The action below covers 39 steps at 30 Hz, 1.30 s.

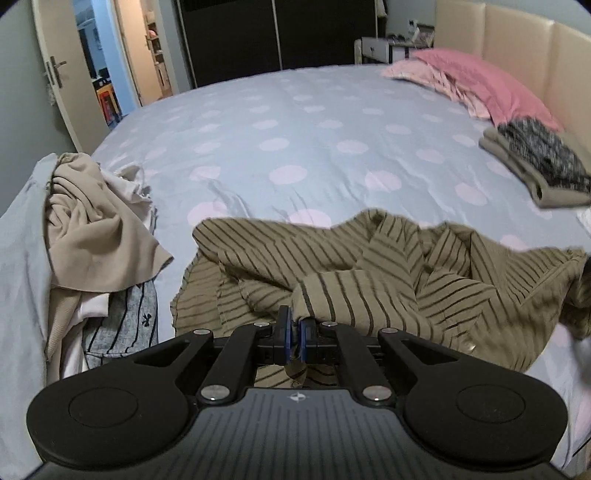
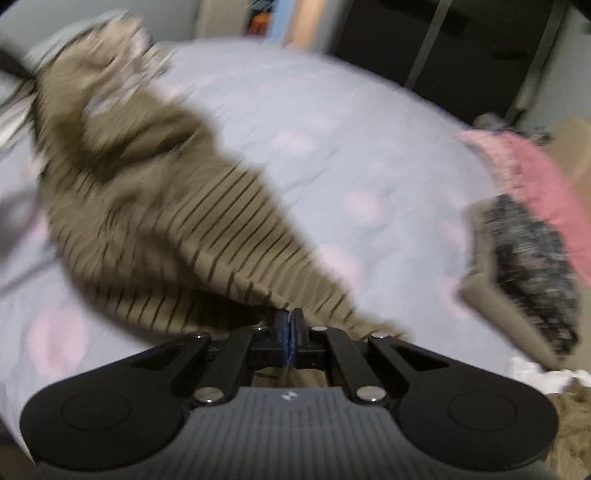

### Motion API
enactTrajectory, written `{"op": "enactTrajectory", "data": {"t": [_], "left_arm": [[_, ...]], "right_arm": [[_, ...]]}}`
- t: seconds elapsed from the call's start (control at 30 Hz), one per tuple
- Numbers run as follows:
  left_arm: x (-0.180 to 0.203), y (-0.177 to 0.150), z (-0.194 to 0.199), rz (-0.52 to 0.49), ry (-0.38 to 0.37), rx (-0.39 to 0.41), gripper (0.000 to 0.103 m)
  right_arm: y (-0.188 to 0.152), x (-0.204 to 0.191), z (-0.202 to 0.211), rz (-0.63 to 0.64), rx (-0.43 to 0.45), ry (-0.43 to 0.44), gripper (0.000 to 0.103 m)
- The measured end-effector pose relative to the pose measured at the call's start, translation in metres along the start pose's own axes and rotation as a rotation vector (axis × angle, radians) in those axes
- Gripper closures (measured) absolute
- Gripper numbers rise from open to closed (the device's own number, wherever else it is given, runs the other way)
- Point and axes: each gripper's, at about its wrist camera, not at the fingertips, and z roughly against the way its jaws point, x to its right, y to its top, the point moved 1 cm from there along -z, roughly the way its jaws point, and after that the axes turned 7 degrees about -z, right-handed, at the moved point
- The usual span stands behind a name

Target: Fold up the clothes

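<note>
An olive garment with dark stripes (image 1: 369, 266) lies crumpled on the near part of the bed. My left gripper (image 1: 294, 321) is shut on a fold of it, and cloth shows between the blue pads and below them. In the blurred right wrist view the same striped garment (image 2: 166, 221) stretches from the upper left down to my right gripper (image 2: 290, 321). Its jaws are shut, with the garment's edge pinched at the tips and cloth showing under the jaws.
The bed has a blue sheet with pale pink dots (image 1: 295, 122). A heap of unfolded clothes (image 1: 92, 221) lies at the left edge. A folded stack (image 1: 539, 166) and pink pillows (image 1: 480, 77) sit by the headboard (image 1: 517, 37). Behind are a dark wardrobe (image 1: 277, 33) and an open door (image 1: 55, 74).
</note>
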Motion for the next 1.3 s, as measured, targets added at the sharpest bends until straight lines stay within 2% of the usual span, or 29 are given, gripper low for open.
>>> {"op": "enactTrajectory", "data": {"t": [0.07,0.13,0.27,0.37,0.47,0.6,0.77,0.93,1.13,1.3], "left_arm": [[-0.003,0.006,0.009,0.026,-0.011,0.029,0.1],[-0.002,0.017,0.018,0.051,-0.058,0.055,0.1],[0.014,0.041,0.03,0.064,-0.158,0.095,0.1],[0.039,0.062,0.029,0.056,-0.251,0.11,0.1],[0.074,0.082,0.023,0.004,-0.331,0.111,0.1],[0.127,0.098,0.005,-0.086,-0.369,0.09,0.1],[0.174,0.103,-0.03,-0.123,-0.428,0.034,0.1],[0.202,0.102,-0.061,-0.155,-0.47,-0.023,0.098],[0.211,0.098,-0.083,-0.171,-0.512,-0.051,0.081],[0.193,0.1,-0.086,-0.176,-0.51,-0.031,0.06]], "right_arm": [[0.013,0.014,0.018,-0.04,0.081,-0.069,0.102],[0.025,0.029,0.037,-0.085,0.145,-0.124,0.102],[0.041,0.057,0.061,-0.143,0.214,-0.24,0.102],[0.047,0.08,0.064,-0.198,0.206,-0.327,0.102],[0.048,0.105,0.059,-0.239,0.17,-0.403,0.102],[0.041,0.135,0.045,-0.241,0.095,-0.474,0.102],[0.021,0.16,0.018,-0.232,0.012,-0.514,0.102],[0.008,0.166,-0.011,-0.242,-0.043,-0.494,0.102],[0.006,0.162,-0.027,-0.243,-0.057,-0.485,0.101],[0.004,0.165,-0.038,-0.26,-0.082,-0.478,0.101]]}}
